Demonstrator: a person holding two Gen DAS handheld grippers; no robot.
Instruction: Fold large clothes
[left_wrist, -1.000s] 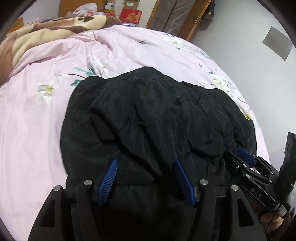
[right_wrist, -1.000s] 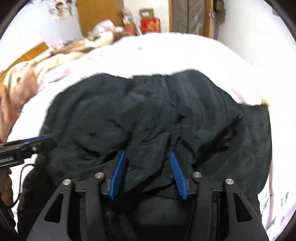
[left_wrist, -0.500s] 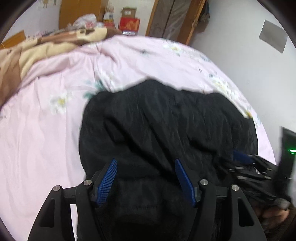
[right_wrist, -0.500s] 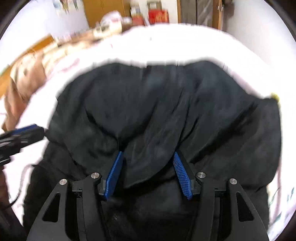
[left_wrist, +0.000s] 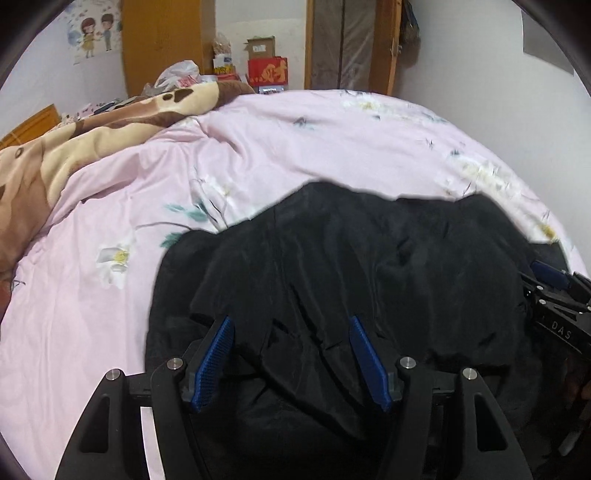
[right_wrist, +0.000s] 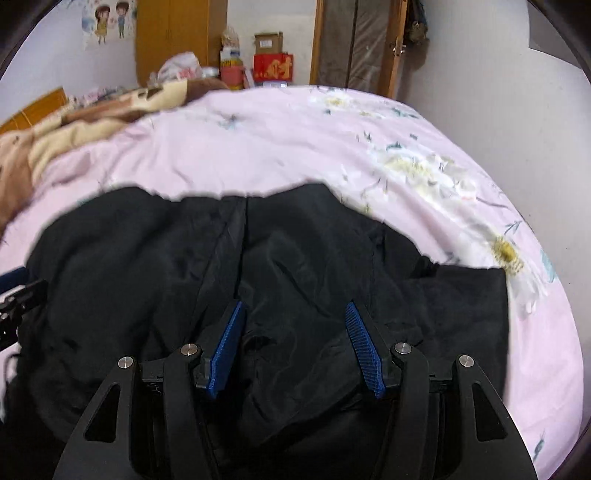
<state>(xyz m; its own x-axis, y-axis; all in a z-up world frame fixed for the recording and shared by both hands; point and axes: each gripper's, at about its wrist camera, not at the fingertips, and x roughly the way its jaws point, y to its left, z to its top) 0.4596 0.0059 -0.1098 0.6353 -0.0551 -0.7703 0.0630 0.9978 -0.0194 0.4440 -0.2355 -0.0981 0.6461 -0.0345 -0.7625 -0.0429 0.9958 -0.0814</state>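
Black jacket (left_wrist: 369, 266) lies rumpled on the pink floral bedsheet (left_wrist: 110, 295), its near edge bunched under me. My left gripper (left_wrist: 290, 325) and right gripper (right_wrist: 293, 314) both stand wide open, blue pads (right_wrist: 362, 350) apart over the fabric, clamping nothing. Brown blanket (left_wrist: 74, 140) is heaped far left.

Even, soft indoor light; mild motion blur, fisheye-curved edges, dark corners.
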